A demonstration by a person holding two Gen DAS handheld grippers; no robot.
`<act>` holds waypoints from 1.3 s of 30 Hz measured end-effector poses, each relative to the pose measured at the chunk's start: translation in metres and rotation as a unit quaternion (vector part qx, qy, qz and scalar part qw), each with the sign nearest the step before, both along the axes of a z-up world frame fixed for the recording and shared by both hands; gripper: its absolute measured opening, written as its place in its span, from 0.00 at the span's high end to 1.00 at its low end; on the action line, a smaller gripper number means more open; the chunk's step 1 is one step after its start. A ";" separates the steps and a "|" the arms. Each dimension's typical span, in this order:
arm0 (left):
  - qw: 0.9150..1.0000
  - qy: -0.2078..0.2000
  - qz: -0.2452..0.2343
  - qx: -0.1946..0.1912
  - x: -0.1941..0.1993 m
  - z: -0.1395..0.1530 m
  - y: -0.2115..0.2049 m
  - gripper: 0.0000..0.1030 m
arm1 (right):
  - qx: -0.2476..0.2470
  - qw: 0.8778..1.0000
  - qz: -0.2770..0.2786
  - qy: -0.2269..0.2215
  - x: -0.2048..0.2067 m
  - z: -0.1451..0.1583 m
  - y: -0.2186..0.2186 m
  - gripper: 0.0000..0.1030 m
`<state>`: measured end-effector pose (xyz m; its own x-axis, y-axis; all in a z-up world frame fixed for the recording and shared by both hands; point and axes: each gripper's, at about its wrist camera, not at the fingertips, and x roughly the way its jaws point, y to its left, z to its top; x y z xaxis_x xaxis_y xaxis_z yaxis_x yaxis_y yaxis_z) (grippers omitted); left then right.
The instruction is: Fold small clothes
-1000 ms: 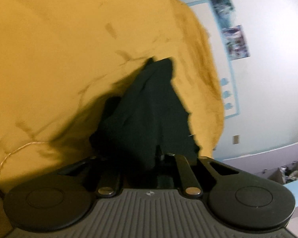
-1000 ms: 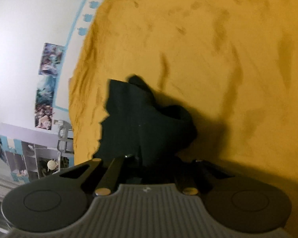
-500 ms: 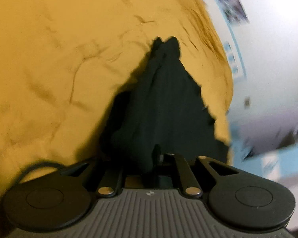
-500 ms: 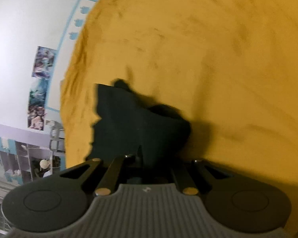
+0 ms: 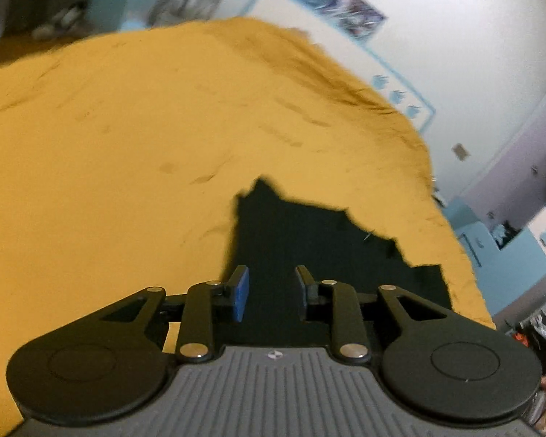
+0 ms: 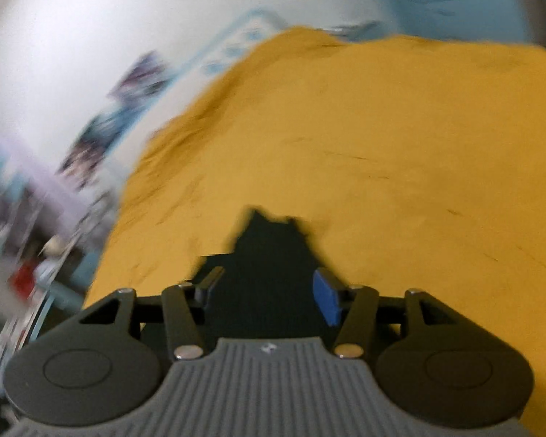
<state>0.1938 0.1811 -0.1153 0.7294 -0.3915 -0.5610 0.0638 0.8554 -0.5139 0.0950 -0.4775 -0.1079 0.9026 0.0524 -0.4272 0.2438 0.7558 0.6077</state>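
A small black garment (image 5: 309, 240) lies flat on the mustard-yellow bed cover (image 5: 127, 145), near the cover's edge. My left gripper (image 5: 271, 291) is open just above the garment's near part, its blue pads apart, holding nothing. In the right wrist view the same garment (image 6: 269, 255) lies under my right gripper (image 6: 269, 287), which is also open and empty, with one blue pad (image 6: 327, 295) showing. The near part of the garment is hidden behind both gripper bodies. The right wrist view is motion-blurred.
The yellow cover (image 6: 382, 145) spreads wide around the garment. A white wall with posters (image 5: 345, 14) and a blue-trimmed panel (image 5: 404, 94) runs along the bed's edge. Furniture and clutter (image 5: 509, 225) stand beyond the bed's corner.
Both grippers were shut on the black garment and held it up; now both have opened and let it go. The garment lies flat on the cover, and both cameras have swung.
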 end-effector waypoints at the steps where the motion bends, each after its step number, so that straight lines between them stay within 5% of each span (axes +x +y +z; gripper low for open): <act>1: 1.000 -0.008 -0.011 0.000 0.013 0.001 -0.010 0.71 | -0.015 0.999 0.026 -0.010 0.021 0.002 0.008 0.51; 5: 0.998 -0.015 -0.063 -0.010 0.080 -0.011 -0.053 0.71 | -0.013 0.997 0.077 -0.013 0.101 -0.013 0.023 0.51; 11: 0.996 0.048 -0.074 -0.032 0.161 -0.070 -0.089 0.71 | 0.036 0.996 0.081 0.028 0.180 -0.067 0.014 0.53; 14: 0.997 0.065 -0.046 -0.012 0.183 -0.094 -0.089 0.73 | 0.034 0.998 0.031 0.041 0.187 -0.090 -0.005 0.56; 16: 0.997 0.069 -0.030 0.001 0.190 -0.105 -0.083 0.81 | 0.041 0.999 0.003 0.034 0.186 -0.101 -0.022 0.69; 19: 0.997 0.076 -0.014 -0.025 0.194 -0.119 -0.068 0.93 | 0.085 0.996 -0.031 0.011 0.180 -0.119 -0.049 0.76; 23: 0.997 0.073 0.009 -0.028 0.188 -0.125 -0.054 0.93 | 0.116 0.992 -0.050 0.000 0.172 -0.134 -0.060 0.80; 29: 0.997 0.074 0.011 0.011 0.180 -0.094 -0.054 0.90 | 0.066 0.996 -0.052 0.034 0.166 -0.108 -0.046 0.78; 31: 0.998 0.052 0.007 0.024 0.168 -0.070 -0.050 0.84 | 0.031 0.997 -0.053 0.040 0.157 -0.084 -0.034 0.55; 39: 0.998 0.002 -0.062 0.014 0.085 -0.025 -0.070 0.64 | 0.049 0.996 0.077 -0.013 0.162 -0.018 0.059 0.54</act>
<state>0.2790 0.1107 -0.1402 0.6746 -0.4630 -0.5749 0.1682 0.8548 -0.4910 0.2575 -0.4185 -0.1259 0.8911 0.2314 -0.3904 0.1131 0.7200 0.6847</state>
